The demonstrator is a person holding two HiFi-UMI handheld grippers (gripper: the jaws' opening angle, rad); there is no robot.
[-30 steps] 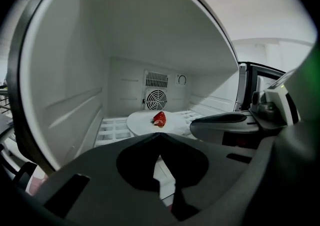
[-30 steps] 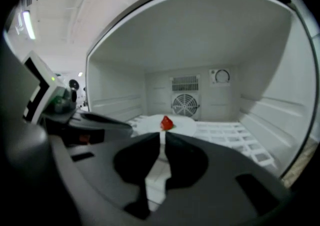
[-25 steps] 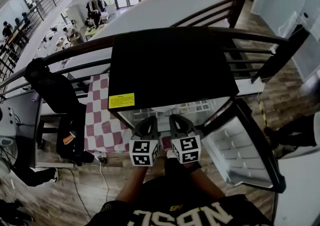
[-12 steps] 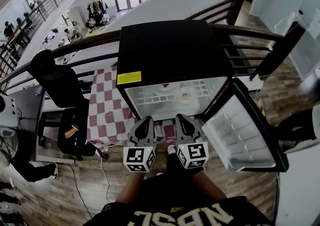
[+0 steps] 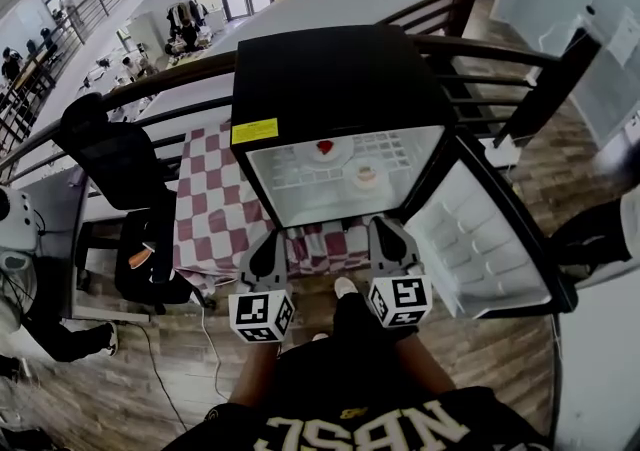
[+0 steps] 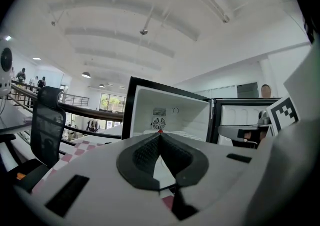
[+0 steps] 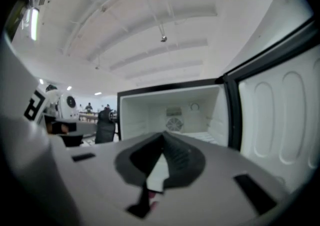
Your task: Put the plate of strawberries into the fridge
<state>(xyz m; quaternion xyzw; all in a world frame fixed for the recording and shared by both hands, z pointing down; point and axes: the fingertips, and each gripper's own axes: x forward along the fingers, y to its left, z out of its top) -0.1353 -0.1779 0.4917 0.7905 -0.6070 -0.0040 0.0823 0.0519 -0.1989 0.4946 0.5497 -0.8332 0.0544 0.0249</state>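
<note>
Plate of strawberries [image 5: 326, 150] sits on the wire shelf [image 5: 290, 187] inside the open fridge [image 5: 330, 69], with a second plate [image 5: 367, 175] just to its right. I'm holding both grippers out in front of the fridge, clear of the shelf. Left gripper [image 6: 160, 135]: fingers clenched together, nothing between them. Right gripper [image 7: 163, 136]: fingers pressed tight as well, empty. Fridge door [image 5: 490, 249] stands wide at the right, and a checked cloth [image 5: 205, 219] covers the surface at the left.

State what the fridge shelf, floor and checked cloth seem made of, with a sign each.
Fridge shelf: likely white coated wire; it shows as an open grid.
Floor: wood or wood-look planks; grain and board seams.
Checked cloth: probably fabric, matt; it drapes at its edge.
</note>
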